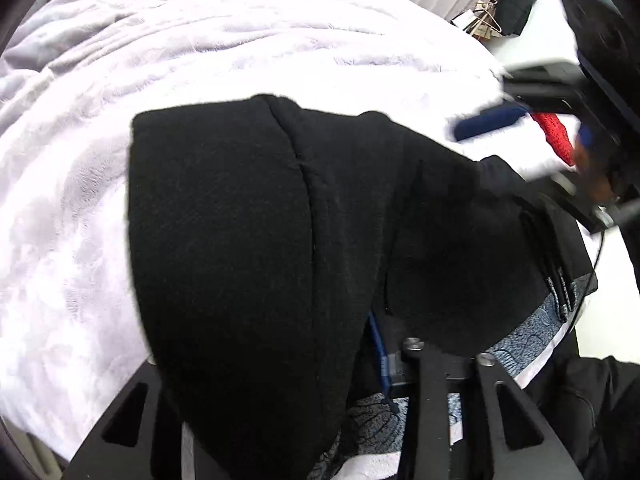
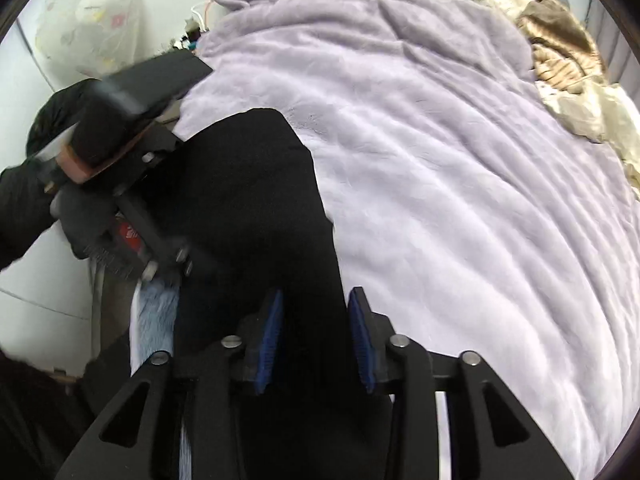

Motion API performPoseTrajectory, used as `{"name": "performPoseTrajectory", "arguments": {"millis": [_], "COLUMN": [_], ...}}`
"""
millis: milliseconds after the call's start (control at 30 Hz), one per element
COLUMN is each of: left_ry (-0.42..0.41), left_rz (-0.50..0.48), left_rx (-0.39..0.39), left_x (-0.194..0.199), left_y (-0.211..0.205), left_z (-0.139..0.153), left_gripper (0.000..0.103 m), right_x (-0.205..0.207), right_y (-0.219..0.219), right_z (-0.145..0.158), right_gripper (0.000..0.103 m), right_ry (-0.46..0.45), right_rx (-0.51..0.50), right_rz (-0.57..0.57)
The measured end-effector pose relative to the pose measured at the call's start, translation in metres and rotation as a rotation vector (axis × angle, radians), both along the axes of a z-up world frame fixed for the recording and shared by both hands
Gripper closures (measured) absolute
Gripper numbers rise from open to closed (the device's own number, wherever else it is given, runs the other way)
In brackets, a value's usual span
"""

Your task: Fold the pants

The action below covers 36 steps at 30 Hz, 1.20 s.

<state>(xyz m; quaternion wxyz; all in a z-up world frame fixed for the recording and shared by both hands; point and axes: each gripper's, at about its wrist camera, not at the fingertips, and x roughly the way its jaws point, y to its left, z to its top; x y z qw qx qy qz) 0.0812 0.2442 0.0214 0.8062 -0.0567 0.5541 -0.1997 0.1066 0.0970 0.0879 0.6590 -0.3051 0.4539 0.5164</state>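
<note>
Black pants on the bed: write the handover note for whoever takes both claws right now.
Left claw: tips buried under black cloth, so the grip can't be read.
Right claw: open, pads either side of the pants, not pinching.
Pants: at the near edge of the lavender blanket, in overlapping layers, one part draped over the left claw.
Done: at least one fold seems in.
Left: probably lay them flat, fold again and smooth.

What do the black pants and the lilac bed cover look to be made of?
Black pants: a soft matte knit, probably fleece or jersey, with a fine woven texture and no shine. Lilac bed cover: plush fleece or faux fur, with a brushed nap and a soft sheen along the folds.
</note>
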Motion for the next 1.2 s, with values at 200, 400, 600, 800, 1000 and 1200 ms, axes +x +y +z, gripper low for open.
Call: {"name": "performPoseTrajectory", "arguments": {"millis": [200,400,600,800,1000,1200], "left_ry": [0.013,0.005,-0.035,-0.030,0.032,-0.034], "left_rz": [0.040,0.080,0.079,0.065,0.119,0.063], "left_rx": [0.028,0.022,0.071,0.141,0.124,0.118], "left_x": [-0.007,-0.026,-0.040,-0.029,-0.025,-0.043], "left_y": [-0.012,-0.030,-0.058,-0.075,-0.069,-0.117], "left_z": [0.026,0.063,0.097,0.090,0.087,0.124], "left_gripper": [0.069,0.071,0.072,0.074,0.077,0.077], "right_x": [-0.033,-0.045,-0.080,-0.037,-0.034,-0.064], "right_y": [-0.076,-0.085,-0.094,-0.098,-0.110,-0.213], "right_z": [-0.026,-0.061,-0.037,-0.078,-0.044,0.025], "right_gripper": [0.015,0.019,0.028,0.008,0.007,0.006], "right_ry": [-0.078,0.025,-0.080,0.023,-0.080,-0.185], "right_rx": [-0.168,-0.185,-0.162,-0.210,-0.183,0.010], "right_rz": [-0.007,-0.118,0.063,-0.005,-0.098,-0.307]}}
